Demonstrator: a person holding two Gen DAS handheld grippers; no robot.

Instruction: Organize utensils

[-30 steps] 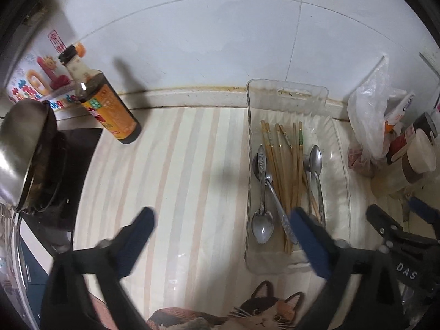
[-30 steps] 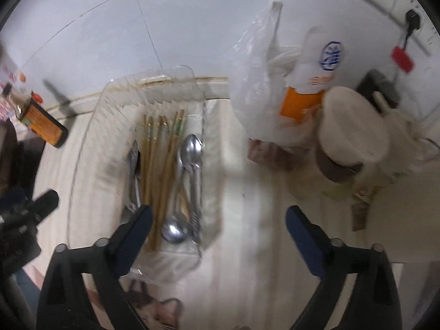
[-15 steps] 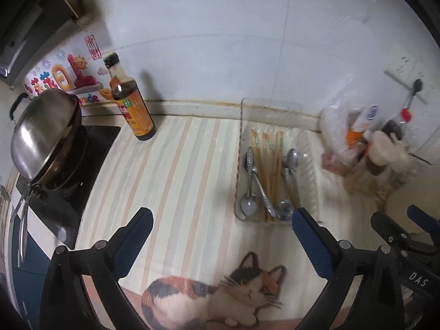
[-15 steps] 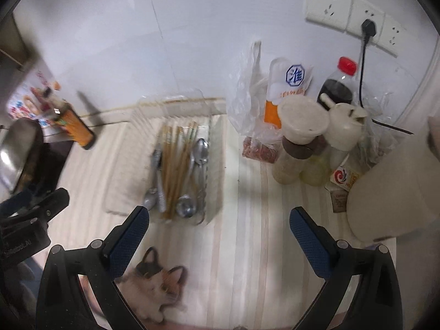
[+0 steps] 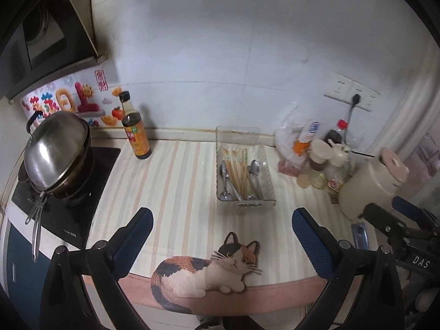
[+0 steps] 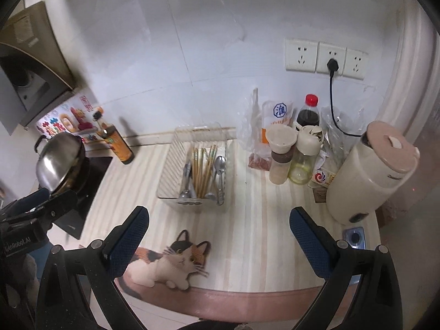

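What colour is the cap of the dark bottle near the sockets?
Red; the cap shows best in the right wrist view.

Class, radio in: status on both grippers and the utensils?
Both hand-held grippers open, empty. Spoons, chopsticks in clear tray. Nothing blocking.

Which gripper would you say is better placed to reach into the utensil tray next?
Left, marginally. In its view the tray lies between its open fingers, and the left gripper holds nothing. The right gripper, also open, sees it off to its left.

Left gripper (image 5: pixel 221 228) — jaws wide, empty; right gripper (image 6: pixel 220 227) likewise.
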